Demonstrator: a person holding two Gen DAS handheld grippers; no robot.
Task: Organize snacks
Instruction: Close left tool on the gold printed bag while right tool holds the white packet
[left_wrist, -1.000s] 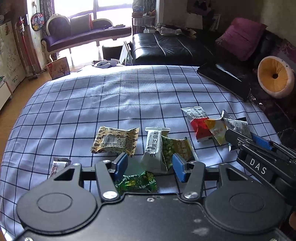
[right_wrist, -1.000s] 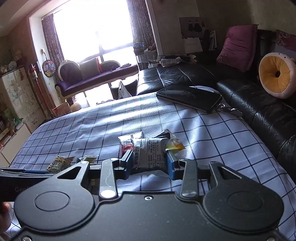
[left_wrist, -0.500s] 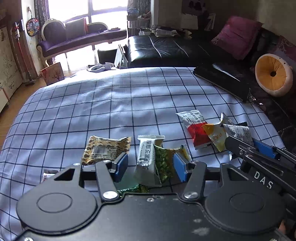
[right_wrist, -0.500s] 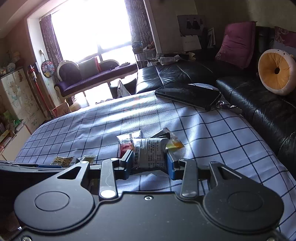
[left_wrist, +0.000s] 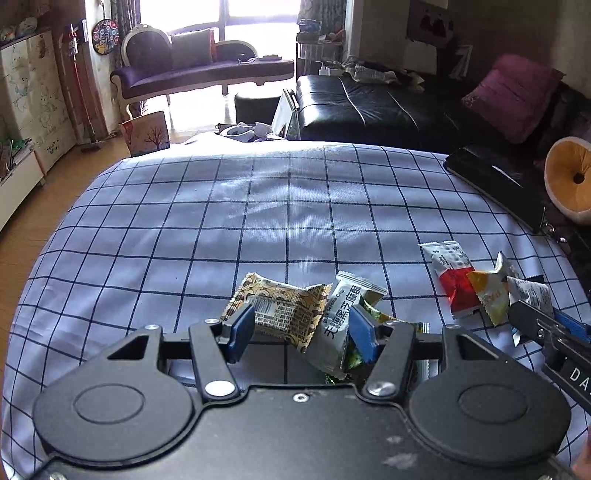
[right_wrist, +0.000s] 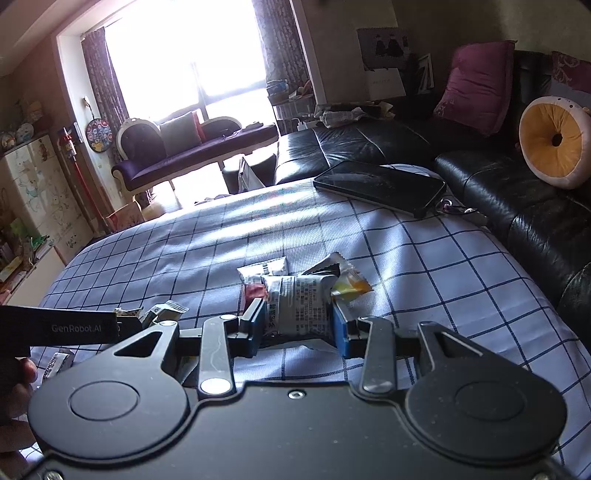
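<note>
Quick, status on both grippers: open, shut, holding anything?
Left gripper: open, jaws around the tan snack packet and grey packet, not clamped.
Right gripper: shut on the grey printed packet.

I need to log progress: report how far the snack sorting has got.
Done: nothing looks sorted; packets lie in two loose clusters on the checked cloth. In hand: the right gripper is shut on a grey-white packet; the left gripper is open around the tan packet and grey packet. Left: grouping everything, including the red-white packet.
</note>
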